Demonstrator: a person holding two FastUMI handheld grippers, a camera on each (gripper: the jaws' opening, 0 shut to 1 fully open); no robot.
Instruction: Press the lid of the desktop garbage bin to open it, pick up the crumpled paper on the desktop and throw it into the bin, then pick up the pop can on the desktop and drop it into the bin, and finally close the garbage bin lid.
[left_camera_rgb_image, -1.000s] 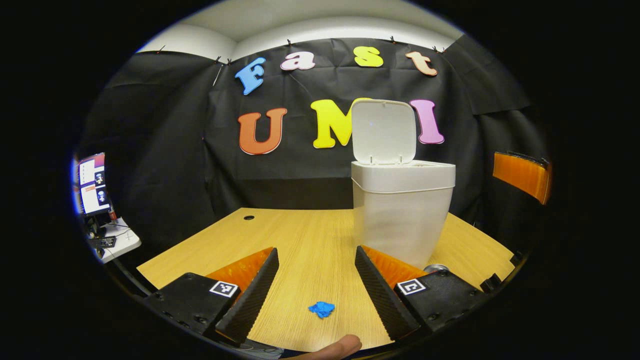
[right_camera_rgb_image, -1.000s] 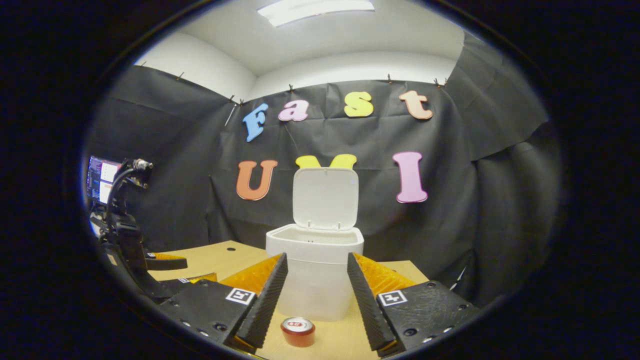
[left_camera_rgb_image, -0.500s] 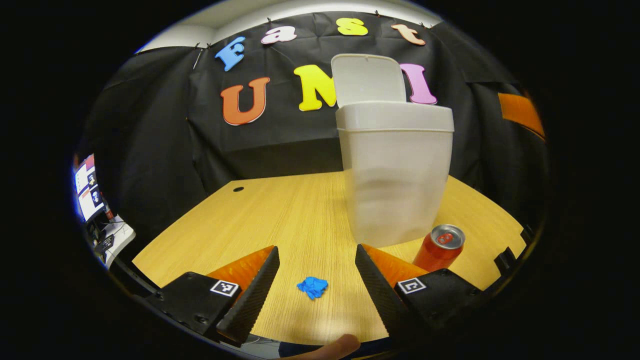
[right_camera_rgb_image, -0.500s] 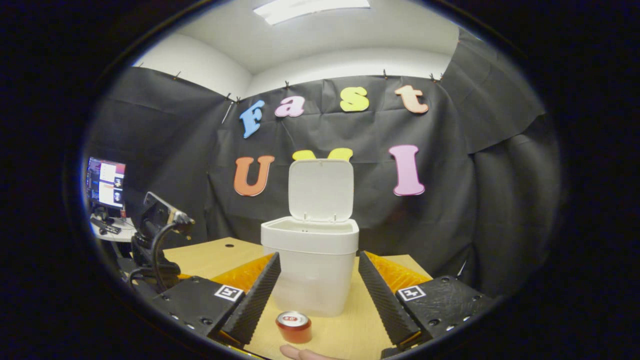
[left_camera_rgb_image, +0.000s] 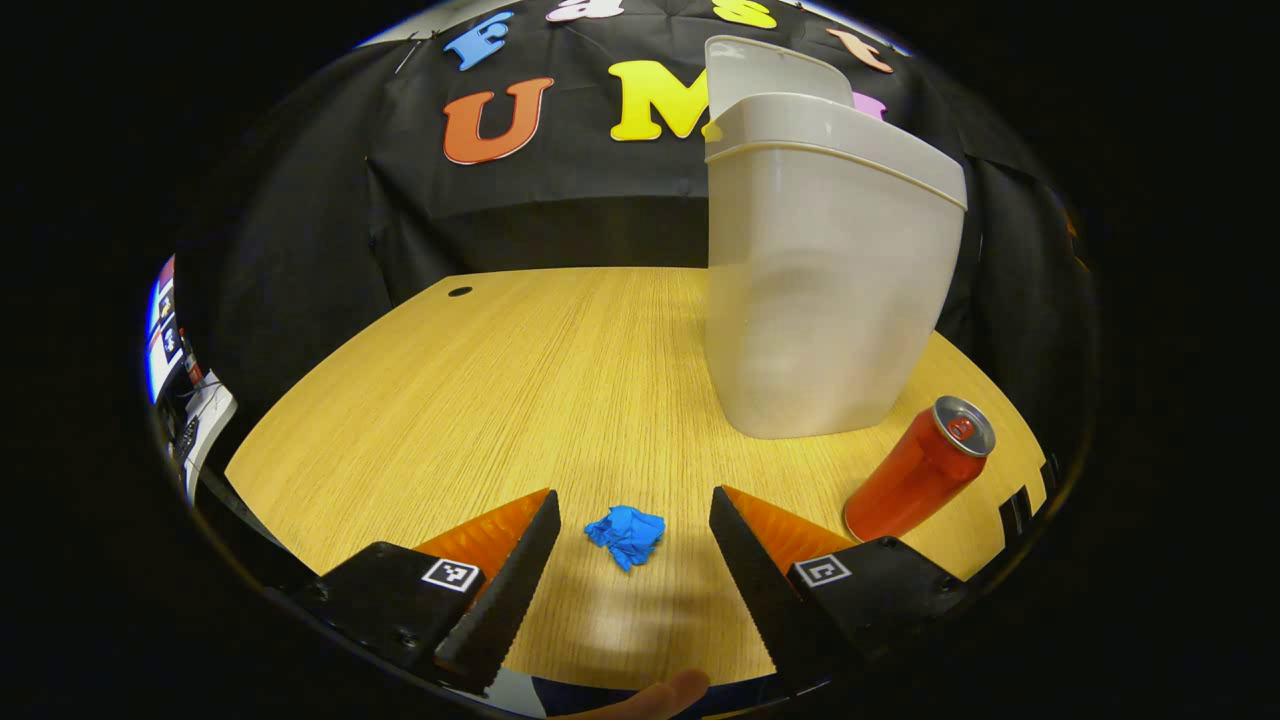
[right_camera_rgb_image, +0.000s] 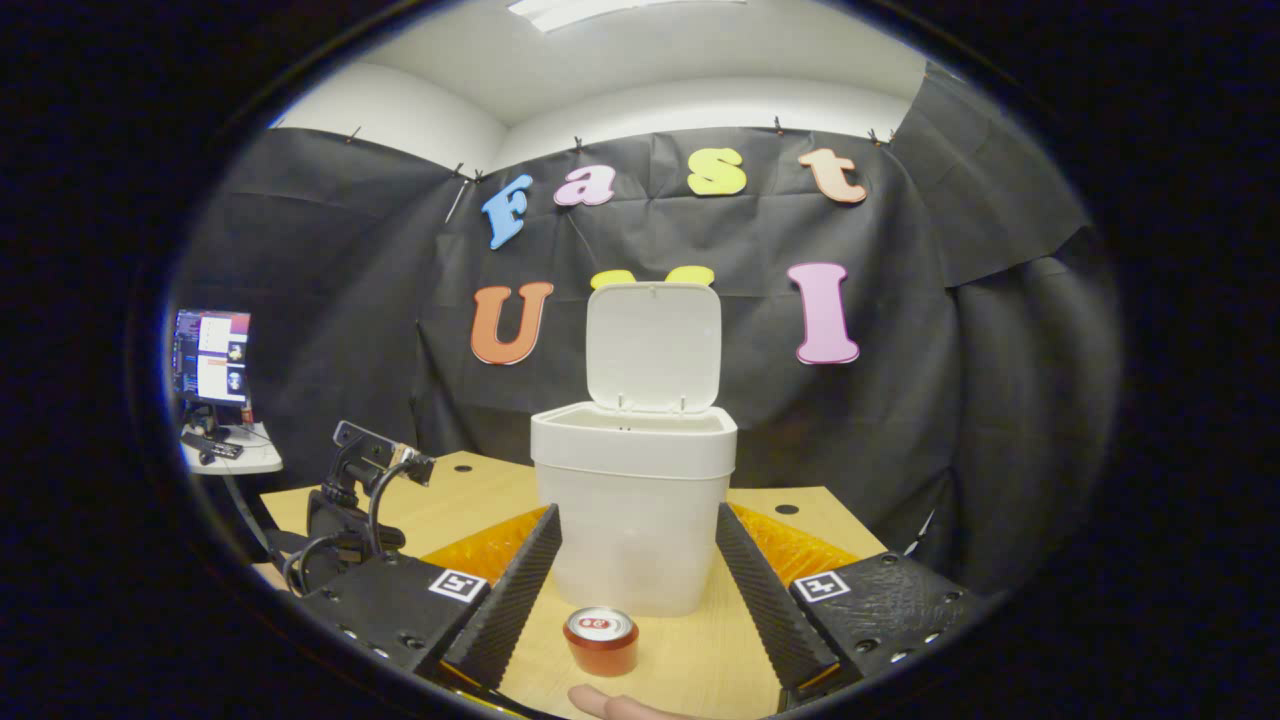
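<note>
The white garbage bin (left_camera_rgb_image: 820, 290) stands on the wooden desk with its lid (right_camera_rgb_image: 652, 345) swung up, also seen as the bin (right_camera_rgb_image: 632, 520) in the right gripper view. A blue crumpled paper (left_camera_rgb_image: 626, 534) lies on the desk between the fingers of my open left gripper (left_camera_rgb_image: 630, 585), low over the desk. A red pop can (left_camera_rgb_image: 915, 470) stands upright right of it, near the bin's base. My right gripper (right_camera_rgb_image: 632, 610) is open, held back from the bin, with the pop can (right_camera_rgb_image: 601, 640) below between its fingers.
The wooden desk (left_camera_rgb_image: 500, 380) has a cable hole (left_camera_rgb_image: 460, 292) at its far left. A monitor on a side table (right_camera_rgb_image: 212, 360) stands to the left. The left gripper's body (right_camera_rgb_image: 350, 500) is at the desk's left. A fingertip (right_camera_rgb_image: 610, 705) shows at the bottom.
My left gripper has dropped down and moved forward, so the blue paper now lies between its fingers. The right gripper has shifted only slightly. The bin lid stays up.
</note>
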